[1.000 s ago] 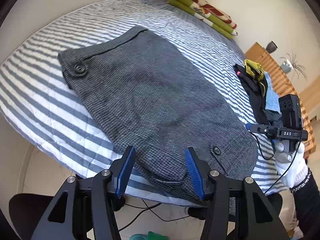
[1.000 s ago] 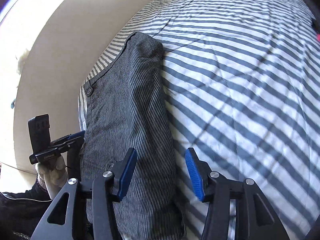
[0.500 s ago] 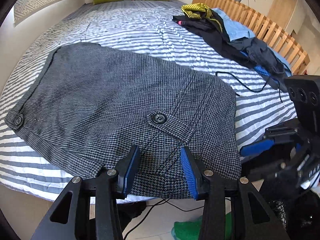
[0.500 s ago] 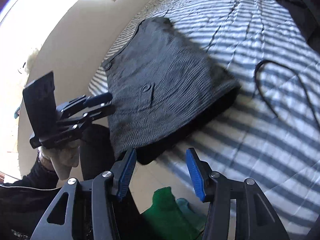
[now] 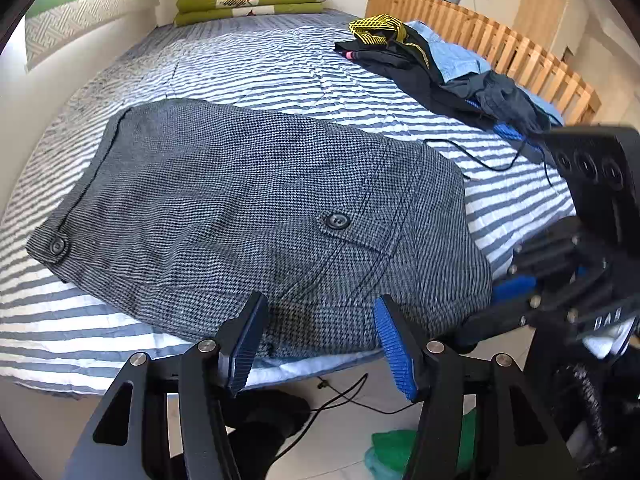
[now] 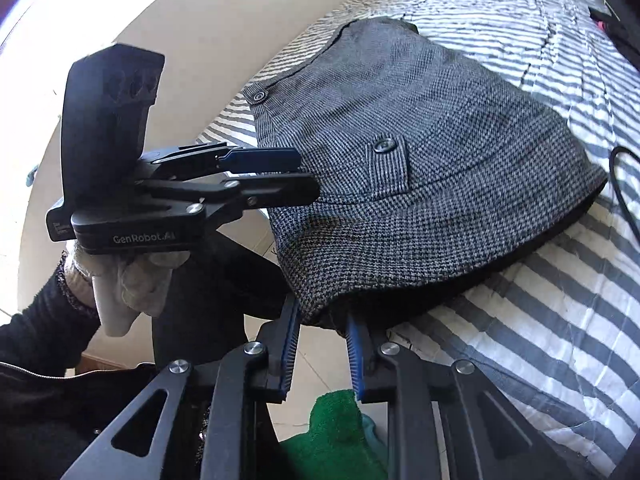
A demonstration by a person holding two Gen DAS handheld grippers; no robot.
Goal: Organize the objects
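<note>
A grey houndstooth garment [image 5: 256, 216] with black buttons lies spread on the striped bed [image 5: 256, 60], its near edge at the bed's front edge. My left gripper [image 5: 316, 336] is open, its blue pads on either side of the garment's near hem, not closed on it. In the right wrist view the garment [image 6: 420, 152] fills the middle. My right gripper [image 6: 320, 344] has narrowed around the garment's near corner, with cloth between the pads. The left gripper [image 6: 304, 178] also shows there, at the garment's left edge.
A pile of dark, blue and yellow clothes [image 5: 436, 64] lies at the bed's right side by a wooden slatted headboard [image 5: 500, 48]. Folded green and red blankets [image 5: 252, 0] lie at the far end. A black cable [image 5: 492, 160] runs on the bed. Green cloth [image 6: 332, 432] lies on the floor.
Both grippers moved to the garment's near edge. The right gripper closed in around the garment's corner. The left gripper stayed open, now nearer the hem.
</note>
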